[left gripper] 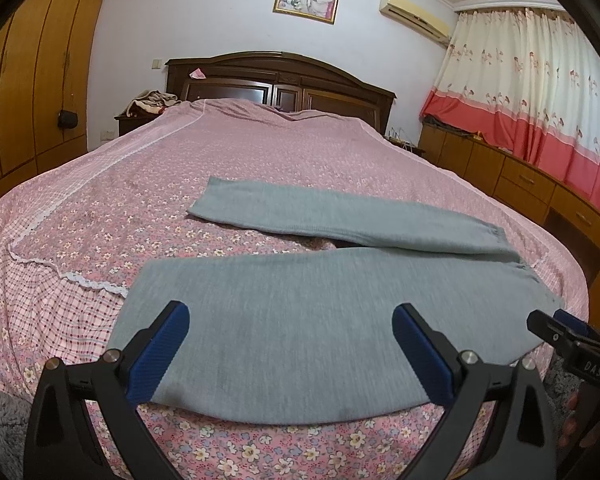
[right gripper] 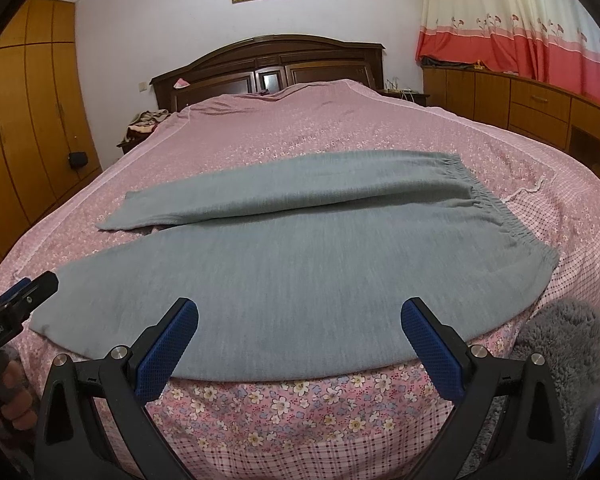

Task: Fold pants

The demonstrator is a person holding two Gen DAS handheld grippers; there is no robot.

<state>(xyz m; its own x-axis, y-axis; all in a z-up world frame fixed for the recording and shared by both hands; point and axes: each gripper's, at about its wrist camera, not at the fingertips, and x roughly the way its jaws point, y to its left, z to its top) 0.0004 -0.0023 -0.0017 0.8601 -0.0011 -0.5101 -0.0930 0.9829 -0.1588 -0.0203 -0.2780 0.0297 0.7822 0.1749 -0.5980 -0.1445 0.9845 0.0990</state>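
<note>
Grey pants (left gripper: 320,280) lie flat on the pink floral bed (left gripper: 260,152), legs spread in a narrow V. The far leg (left gripper: 340,216) points left. The elastic waistband (right gripper: 492,204) is at the right end. My left gripper (left gripper: 291,312) is open, its blue pads hovering over the near leg close to the bed's front edge. My right gripper (right gripper: 301,306) is also open, above the wider upper part of the pants (right gripper: 300,240). Each gripper appears at the edge of the other's view: the right gripper (left gripper: 556,328) and the left gripper (right gripper: 32,288). Neither holds any cloth.
A dark wooden headboard (right gripper: 268,60) stands at the far end. A wooden wardrobe (left gripper: 32,80) lines the left wall, and low cabinets (right gripper: 540,104) under a curtain line the right. A grey fluffy rug (right gripper: 560,340) lies by the bed's right front corner.
</note>
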